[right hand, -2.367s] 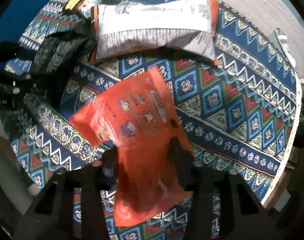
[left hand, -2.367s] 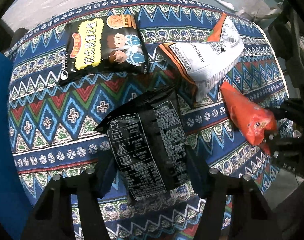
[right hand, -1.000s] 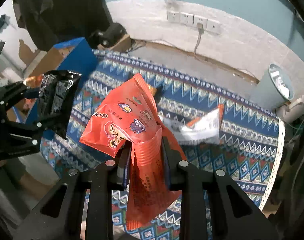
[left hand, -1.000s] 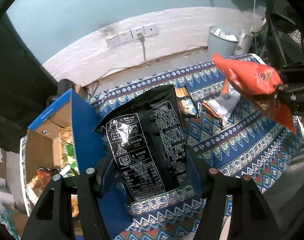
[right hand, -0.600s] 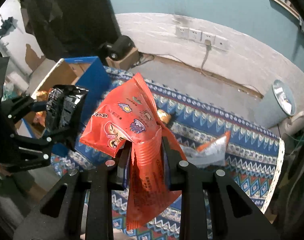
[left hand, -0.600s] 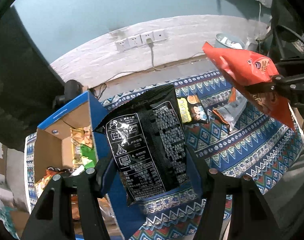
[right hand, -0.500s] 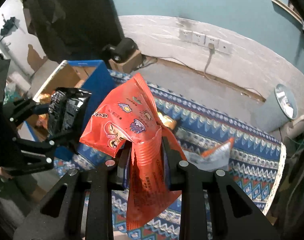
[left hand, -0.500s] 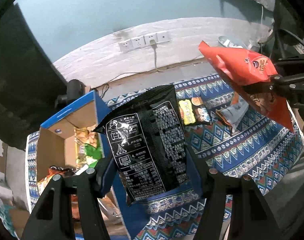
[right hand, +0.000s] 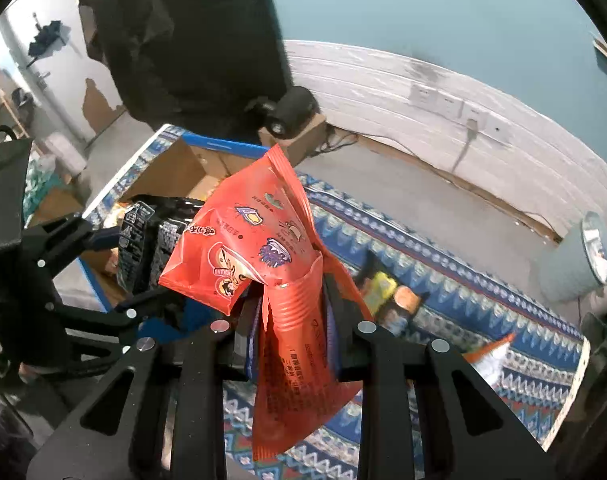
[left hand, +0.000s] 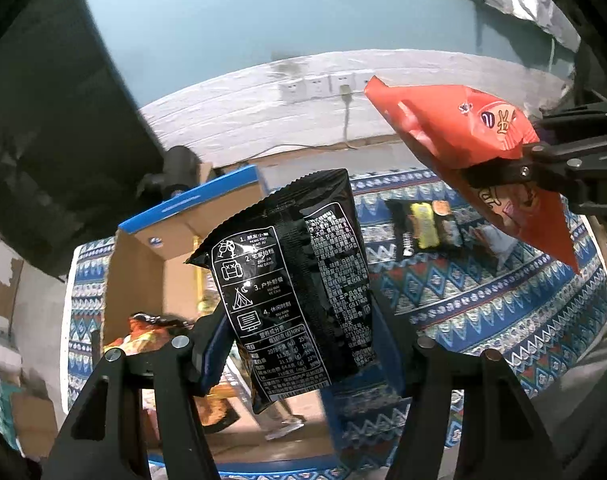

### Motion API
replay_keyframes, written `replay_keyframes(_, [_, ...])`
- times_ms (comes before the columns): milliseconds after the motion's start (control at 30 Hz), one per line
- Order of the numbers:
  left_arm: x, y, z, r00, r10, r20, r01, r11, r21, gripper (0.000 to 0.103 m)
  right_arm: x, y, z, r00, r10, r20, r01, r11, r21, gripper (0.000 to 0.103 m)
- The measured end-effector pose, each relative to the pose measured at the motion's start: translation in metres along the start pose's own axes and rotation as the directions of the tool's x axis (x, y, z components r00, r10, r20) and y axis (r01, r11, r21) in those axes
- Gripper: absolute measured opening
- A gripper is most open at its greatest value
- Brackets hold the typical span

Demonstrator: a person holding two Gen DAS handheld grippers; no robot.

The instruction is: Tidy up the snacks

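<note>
My left gripper (left hand: 299, 344) is shut on a black snack bag (left hand: 295, 280) with white print, held upright in the air. My right gripper (right hand: 291, 320) is shut on a crumpled orange snack bag (right hand: 259, 256). The left wrist view shows that orange bag (left hand: 463, 132) at the upper right, clamped in the other gripper. The right wrist view shows the black bag (right hand: 151, 244) at the left in the left gripper (right hand: 115, 276). Behind both bags stands an open cardboard box (left hand: 143, 272) with blue flaps, with several snack packs inside.
A patterned blue cloth (left hand: 483, 292) covers the table. On it lie a black-and-yellow snack pack (left hand: 423, 224) and a white-and-orange bag (right hand: 491, 356). A grey bin (right hand: 579, 260) stands by the white wall with its sockets. A dark cloth hangs behind the box.
Both grippers have lifted their bags off the cloth and swung left toward the box. The box now fills more of both views and the table has slid right.
</note>
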State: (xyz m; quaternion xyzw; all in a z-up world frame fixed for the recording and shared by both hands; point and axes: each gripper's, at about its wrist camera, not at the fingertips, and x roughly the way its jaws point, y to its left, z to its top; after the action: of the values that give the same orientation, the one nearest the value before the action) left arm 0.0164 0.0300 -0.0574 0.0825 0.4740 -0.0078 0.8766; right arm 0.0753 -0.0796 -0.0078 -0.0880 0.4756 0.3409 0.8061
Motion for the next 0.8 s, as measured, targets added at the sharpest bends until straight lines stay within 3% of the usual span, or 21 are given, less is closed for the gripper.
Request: replay_keyframes(800, [0.016, 0.112, -0.02, 0.997, 0.071, -0.035, -0.077, 0.976, -0.202, 0.064, 0.066, 0.092, 0.074, 0.995, 0.093, -0.041, -0.097, 0.99, -0.101, 0.025])
